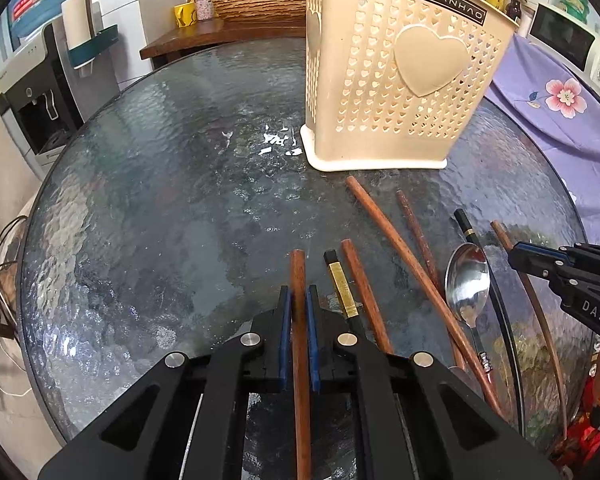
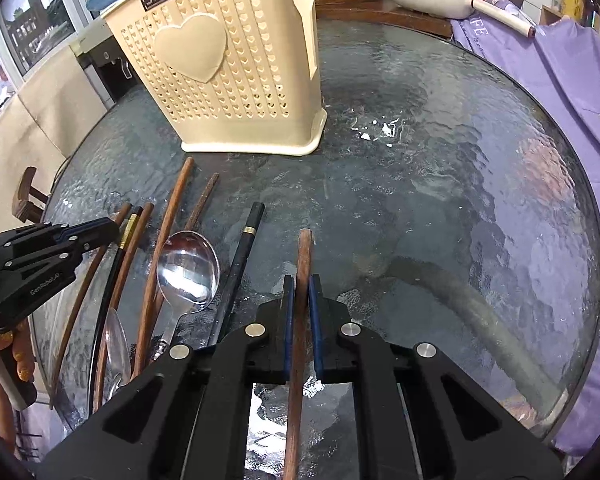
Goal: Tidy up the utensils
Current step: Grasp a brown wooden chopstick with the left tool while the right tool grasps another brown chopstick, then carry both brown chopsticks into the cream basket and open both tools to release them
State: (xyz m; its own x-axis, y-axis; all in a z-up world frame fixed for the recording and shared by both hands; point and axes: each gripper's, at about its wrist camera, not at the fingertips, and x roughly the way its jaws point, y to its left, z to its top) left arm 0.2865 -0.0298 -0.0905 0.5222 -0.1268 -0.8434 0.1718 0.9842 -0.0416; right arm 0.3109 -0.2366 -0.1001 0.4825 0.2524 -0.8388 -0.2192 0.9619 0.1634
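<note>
Right up close, the left gripper (image 1: 298, 300) had its blue-padded jaws clamped on a round brown wooden chopstick (image 1: 298, 276), smooth and straight, its blunt tip poking out past the pads! Same story on the other side: the right gripper (image 2: 300, 292) was pinched tight on a second wooden chopstick (image 2: 303, 256), tip standing just clear of its pads. Between the two grippers, loose on the table, lay the rest of the set: three more brown wooden sticks, fanned out and slightly crossing, plus two slim black chopsticks, one with a wide gold band (image 1: 342, 288) just beside the left gripper and one with a narrow gold ring (image 2: 246, 244). A polished steel spoon (image 2: 188, 266), bowl up and mirror bright, lay among them, and a second spoon (image 2: 116, 344) showed nearer the table rim, partly hidden. The round table (image 1: 160, 184) was dark pebbled glass, rippled and glossy, with a thin dark edge; wide bare glass opened left of the left gripper and right of the right one. Farther back stood one cream plastic utensil holder (image 1: 388, 92), upright, boxy, walls pierced with little hearts, a big raised heart on its face, well apart from both grippers
</note>
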